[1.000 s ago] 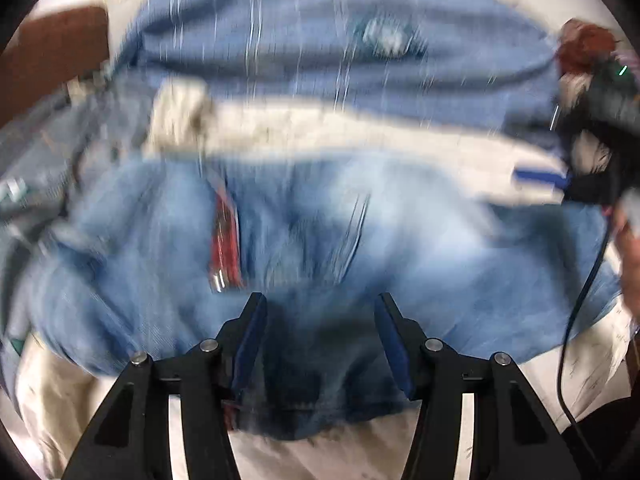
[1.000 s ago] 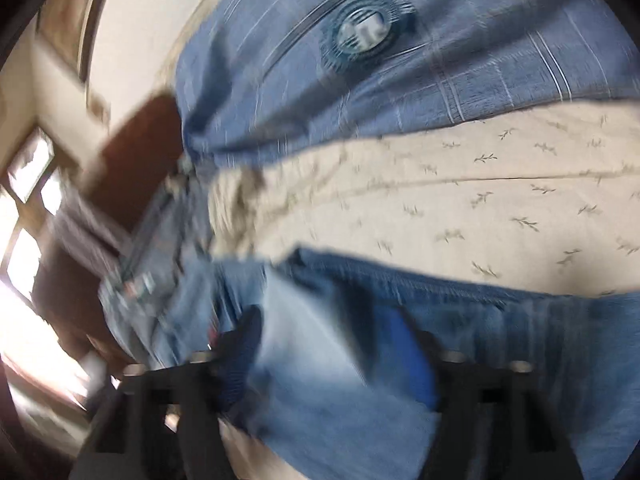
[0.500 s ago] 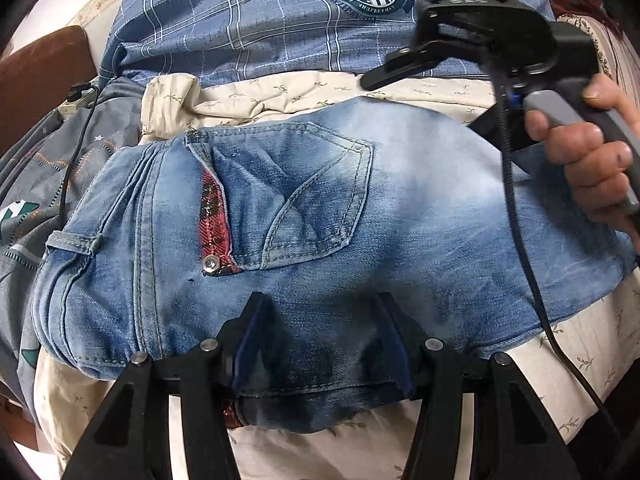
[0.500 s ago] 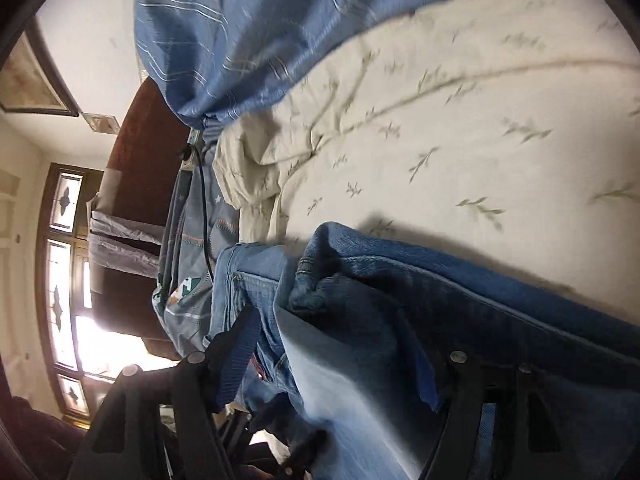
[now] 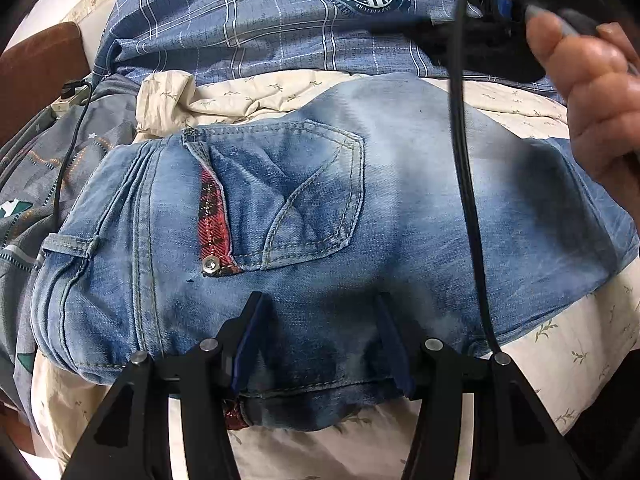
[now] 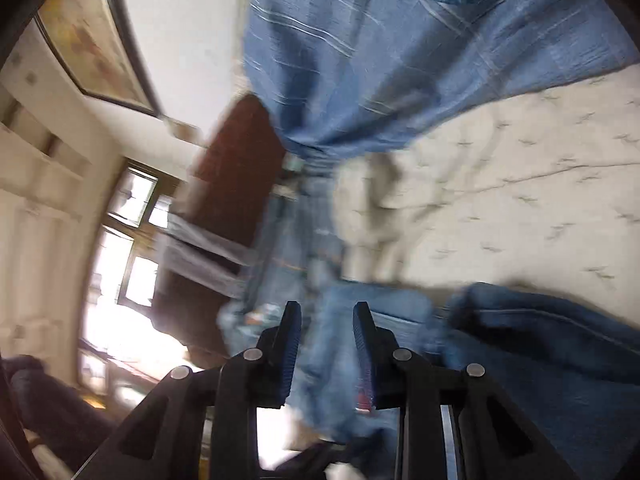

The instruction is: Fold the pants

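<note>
The blue jeans [image 5: 320, 232] lie folded into a short stack on the cream bedsheet [image 5: 560, 344], back pocket and red plaid trim up. My left gripper [image 5: 320, 304] is open, its fingers resting over the near edge of the stack with nothing pinched. My right gripper [image 6: 326, 312] is lifted above the far side of the jeans [image 6: 540, 328], jaws partly open and empty; this view is blurred. The right gripper body and the hand holding it show at the top right of the left wrist view [image 5: 592, 92].
A blue plaid pillow [image 5: 260, 16] with a round emblem lies behind the jeans. A grey patterned bag [image 5: 48, 168] with a black cable sits at left. A brown headboard [image 6: 236, 168] and a window [image 6: 132, 248] stand beyond.
The right gripper let go of the jeans fold, lifted up and away, and its jaws narrowed. The left gripper stayed open in place over the near edge.
</note>
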Available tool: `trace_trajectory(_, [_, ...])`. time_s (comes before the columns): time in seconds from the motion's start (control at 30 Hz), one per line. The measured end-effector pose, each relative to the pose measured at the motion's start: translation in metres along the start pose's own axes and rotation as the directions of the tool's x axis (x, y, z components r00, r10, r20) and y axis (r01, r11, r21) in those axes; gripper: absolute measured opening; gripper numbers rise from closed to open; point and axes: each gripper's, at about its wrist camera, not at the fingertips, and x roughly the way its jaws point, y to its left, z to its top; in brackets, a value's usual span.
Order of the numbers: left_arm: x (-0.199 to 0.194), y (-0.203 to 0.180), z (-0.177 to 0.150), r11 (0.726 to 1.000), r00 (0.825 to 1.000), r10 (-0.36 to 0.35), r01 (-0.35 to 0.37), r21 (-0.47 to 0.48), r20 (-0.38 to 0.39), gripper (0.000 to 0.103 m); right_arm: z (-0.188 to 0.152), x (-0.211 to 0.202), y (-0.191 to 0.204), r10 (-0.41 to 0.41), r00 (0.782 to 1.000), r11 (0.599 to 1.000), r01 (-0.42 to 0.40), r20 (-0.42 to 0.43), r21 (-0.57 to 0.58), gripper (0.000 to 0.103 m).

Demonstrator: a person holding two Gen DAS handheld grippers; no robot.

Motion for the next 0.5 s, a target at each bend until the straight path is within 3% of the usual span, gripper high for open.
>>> trace_trajectory(0.13, [-0.002, -0.003, -0.001, 1.0, 1.0, 0.016, -0.016, 0.008, -0.005, 0.057, 0.0, -0.006, -0.015, -0.239, 0.971, 0.971, 0.239, 0.009, -0.027, 0.031])
trace_trajectory(0.27, [-0.001, -0.008, -0.001, 0.999, 0.999, 0.036, -0.036, 0.016, -0.008, 0.057, 0.006, -0.008, -0.045, -0.142, 0.989, 0.986, 0.145, -0.04, 0.085, 0.031])
trace_trajectory(0.33, [-0.001, -0.008, -0.001, 0.999, 0.999, 0.033, -0.033, 0.018, -0.009, 0.057, 0.008, 0.0, -0.05, -0.155, 0.986, 0.983, 0.159, -0.054, 0.092, 0.031])
trace_trajectory(0.5, [-0.002, -0.005, -0.002, 1.0, 1.0, 0.016, -0.015, 0.025, -0.011, 0.057, -0.005, 0.033, -0.055, -0.226, 0.956, 0.972, 0.234, -0.189, 0.025, 0.031])
